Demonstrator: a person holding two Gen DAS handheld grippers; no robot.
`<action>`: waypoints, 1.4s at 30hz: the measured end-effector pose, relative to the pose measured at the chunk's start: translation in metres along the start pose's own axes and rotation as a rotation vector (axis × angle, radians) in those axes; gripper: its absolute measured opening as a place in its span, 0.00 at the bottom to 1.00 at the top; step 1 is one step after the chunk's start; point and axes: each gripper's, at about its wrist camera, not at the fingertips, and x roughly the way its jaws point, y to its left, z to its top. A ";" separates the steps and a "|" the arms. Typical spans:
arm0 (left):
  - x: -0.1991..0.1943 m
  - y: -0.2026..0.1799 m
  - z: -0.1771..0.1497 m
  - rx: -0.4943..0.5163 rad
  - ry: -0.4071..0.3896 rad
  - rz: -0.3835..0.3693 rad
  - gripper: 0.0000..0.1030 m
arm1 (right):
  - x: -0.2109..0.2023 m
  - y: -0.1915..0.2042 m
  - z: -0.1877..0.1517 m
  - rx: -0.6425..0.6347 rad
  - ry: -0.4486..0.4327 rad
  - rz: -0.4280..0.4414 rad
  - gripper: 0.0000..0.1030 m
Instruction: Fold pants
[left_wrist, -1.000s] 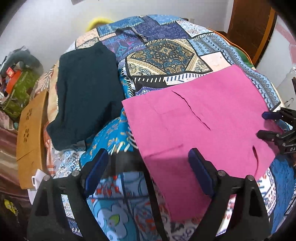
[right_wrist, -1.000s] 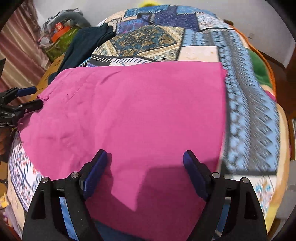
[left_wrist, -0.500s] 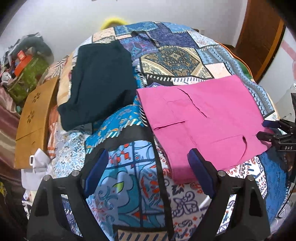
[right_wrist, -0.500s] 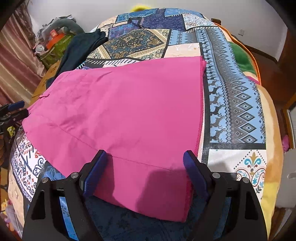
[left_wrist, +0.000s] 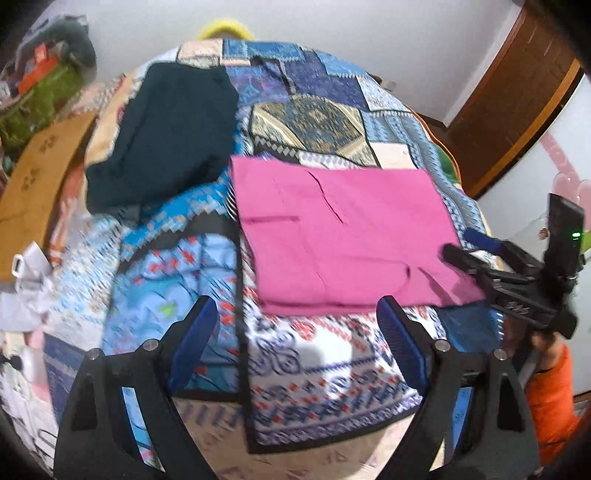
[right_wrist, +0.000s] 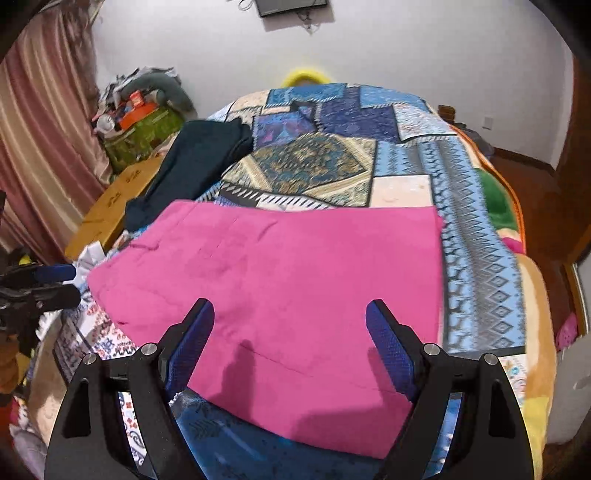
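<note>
the pink pants lie folded flat on the bed, on top of a patchwork blanket with lots of blue squares. they make a neat block shape.

the left gripper hangs over the near edge of the bed with its blue fingers spread wide apart. nothing is between them. the pants lie a little ahead of the fingers and off to the right side, not touching them.

the right gripper is also wide open, and its blue fingers hold nothing. the near part of the pants shows right between these fingers and stretches away in front of them. i cannot tell if the fingers touch the cloth or float just above it. seen from the left gripper's camera, the right gripper has its finger tips at the right edge of the pants.

a dark folded cloth lies on the far left part of the bed, apart from the pants. a wooden board sits beside the bed on the left.
</note>
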 end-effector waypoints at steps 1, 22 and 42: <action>0.001 0.000 -0.002 -0.006 0.007 -0.010 0.86 | 0.005 0.003 -0.002 -0.004 0.012 0.002 0.79; 0.058 0.013 0.040 -0.202 0.066 -0.167 0.34 | 0.021 0.006 -0.031 0.029 0.096 0.032 0.79; -0.012 -0.031 0.040 0.305 -0.287 0.391 0.19 | 0.017 0.001 -0.033 0.070 0.101 0.023 0.80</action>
